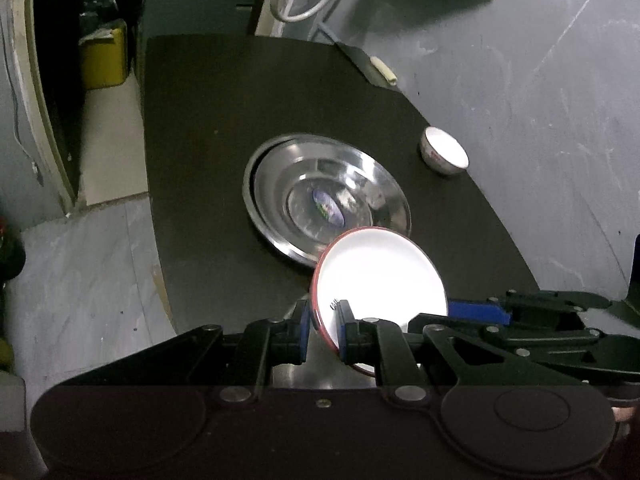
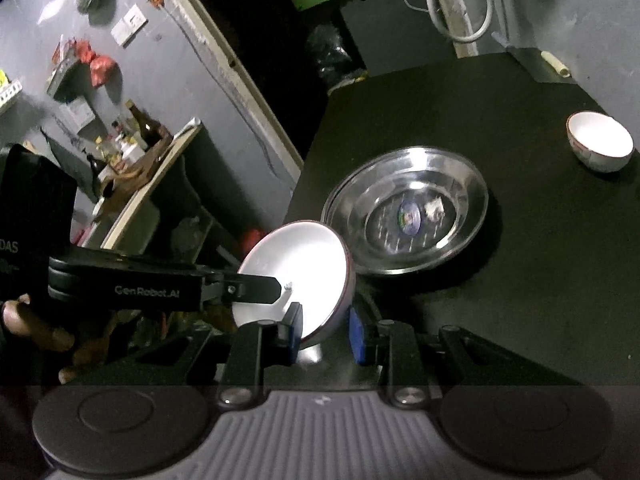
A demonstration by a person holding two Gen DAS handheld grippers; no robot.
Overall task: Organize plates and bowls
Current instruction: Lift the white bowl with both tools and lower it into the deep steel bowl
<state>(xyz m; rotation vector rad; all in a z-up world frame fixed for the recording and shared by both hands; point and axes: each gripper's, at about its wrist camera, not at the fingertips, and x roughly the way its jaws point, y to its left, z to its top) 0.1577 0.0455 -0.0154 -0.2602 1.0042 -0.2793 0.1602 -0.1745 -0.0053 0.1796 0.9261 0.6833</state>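
A dark tabletop point(image 1: 224, 128) stretches ahead of the gripper, and at its far right corner lies a small cream roll point(image 1: 383, 69). Beyond it, coiled white cable point(image 1: 304, 4) hangs against the wall, and far off to the left stands a yellow bin point(image 1: 105, 56). Left of the other gripper, a cluttered shelf carries dark bottles point(image 2: 146, 126), with red bags point(image 2: 98, 65) hung on the grey wall above.

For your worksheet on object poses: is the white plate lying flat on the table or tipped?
Tipped. The white plate is held off the table, clamped by both the left gripper and right gripper.
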